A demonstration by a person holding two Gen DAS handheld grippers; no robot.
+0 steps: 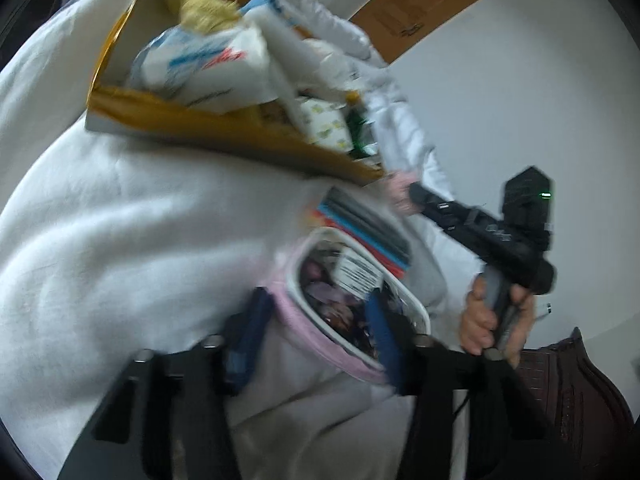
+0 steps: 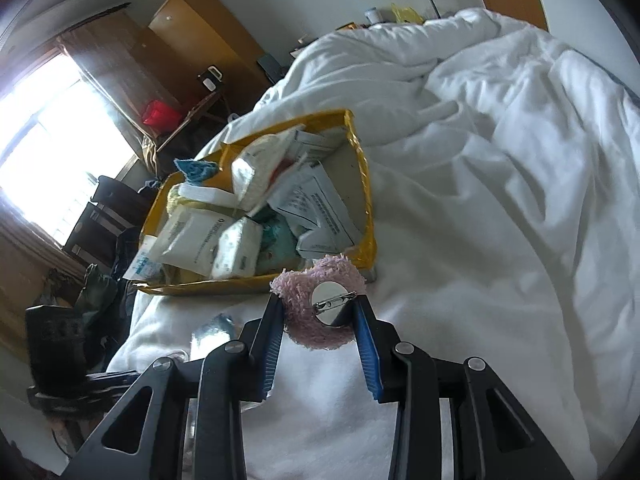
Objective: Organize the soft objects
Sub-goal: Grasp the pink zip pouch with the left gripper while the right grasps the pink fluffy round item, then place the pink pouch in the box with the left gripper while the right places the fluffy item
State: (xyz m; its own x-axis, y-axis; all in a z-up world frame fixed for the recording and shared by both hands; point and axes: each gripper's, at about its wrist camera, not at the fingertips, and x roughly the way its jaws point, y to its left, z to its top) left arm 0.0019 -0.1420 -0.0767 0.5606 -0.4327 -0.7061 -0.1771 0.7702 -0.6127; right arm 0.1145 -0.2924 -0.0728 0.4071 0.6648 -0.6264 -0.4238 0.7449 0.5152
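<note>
My right gripper (image 2: 318, 312) is shut on a fluffy pink round badge (image 2: 308, 328) with a metal pin back (image 2: 330, 304), held above the white duvet just in front of the yellow box (image 2: 362, 148) full of soft packs. In the left wrist view my left gripper (image 1: 316, 320) is shut on a pink-rimmed clear pouch (image 1: 352, 300) with printed contents and a barcode label. The right gripper (image 1: 404, 196) shows there too, holding the pink badge (image 1: 396, 188) near the corner of the yellow box (image 1: 224, 132).
A white duvet (image 2: 500, 200) covers the bed. A stack of coloured flat items (image 1: 360, 224) lies beside the pouch. Wooden wardrobes (image 2: 192, 32), a desk and a bright window stand to the left. A dark wooden bed frame (image 1: 568, 392) is at lower right.
</note>
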